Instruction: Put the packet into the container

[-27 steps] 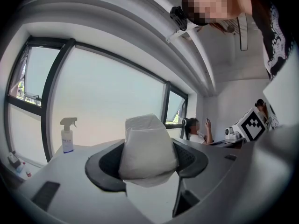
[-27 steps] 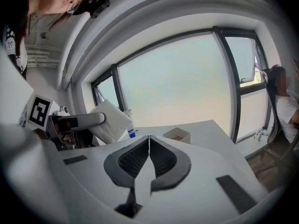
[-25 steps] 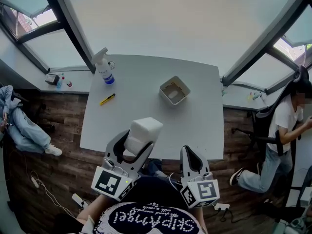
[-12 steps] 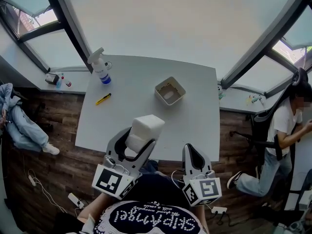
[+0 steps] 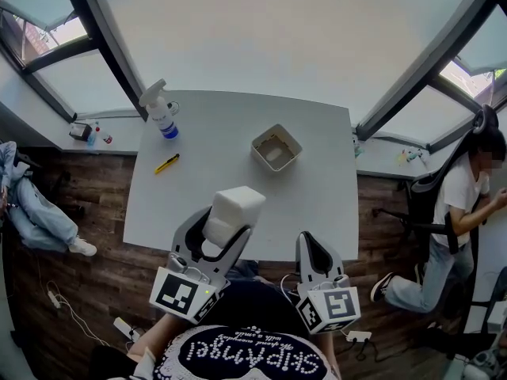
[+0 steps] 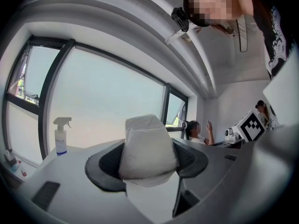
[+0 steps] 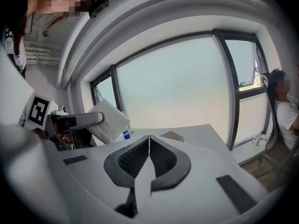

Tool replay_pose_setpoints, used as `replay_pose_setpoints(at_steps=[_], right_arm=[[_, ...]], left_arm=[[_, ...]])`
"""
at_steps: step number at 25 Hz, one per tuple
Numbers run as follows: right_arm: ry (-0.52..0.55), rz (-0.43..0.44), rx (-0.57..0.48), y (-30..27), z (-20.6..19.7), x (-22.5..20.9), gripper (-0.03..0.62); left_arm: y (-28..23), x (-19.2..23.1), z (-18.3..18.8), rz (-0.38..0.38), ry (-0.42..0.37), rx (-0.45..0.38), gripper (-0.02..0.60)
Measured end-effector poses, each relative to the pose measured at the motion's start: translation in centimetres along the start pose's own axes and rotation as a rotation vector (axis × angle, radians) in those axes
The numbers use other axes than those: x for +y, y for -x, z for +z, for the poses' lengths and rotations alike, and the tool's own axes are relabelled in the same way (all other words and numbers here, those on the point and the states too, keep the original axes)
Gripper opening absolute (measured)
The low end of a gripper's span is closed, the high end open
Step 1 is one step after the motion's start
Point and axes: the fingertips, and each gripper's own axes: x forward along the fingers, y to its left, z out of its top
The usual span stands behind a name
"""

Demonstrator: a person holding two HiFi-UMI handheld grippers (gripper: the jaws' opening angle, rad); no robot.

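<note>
Your left gripper (image 5: 227, 229) grips the white packet (image 5: 235, 210) mid-body above the near table (image 5: 317, 204) edge, well short of the container (image 5: 264, 134), right gripper (image 7: 149, 139) pinched empty; it looks light and squashy, so go easy.

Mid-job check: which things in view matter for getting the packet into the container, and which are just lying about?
Part of the job:
- packet, clamped in the left gripper
- container, open, on the table

Lying about:
- spray bottle
- yellow pen-like tool
- right gripper, shut and empty
</note>
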Motion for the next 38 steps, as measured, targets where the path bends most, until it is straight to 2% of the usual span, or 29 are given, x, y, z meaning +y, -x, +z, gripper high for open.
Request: replay_pose_setpoints(at_steps=[10,19,27,38], right_arm=[[-0.016,-0.033,0.012,-2.3,1.3,1.7,0.015],[-0.067,-0.088,0.029,-2.8,0.0,1.5,0.015],[-0.08,-0.104,0.04,-3.4,-0.3,1.8,0.015],[-0.072,-0.099,0.054,-3.4,0.1,0.4,0.015]], left_arm=[[-1.2,2.8,1.2,-0.045,-0.019,0.029,0.284],[-1.6,3.9,0.8,-0.084,-0.019,0.048,0.284],[-1.5,5.6,0.1,-0.074,-0.024,0.075,0.284],[-3.9,5.8,1.4,-0.057,-0.058,0.033,0.282]])
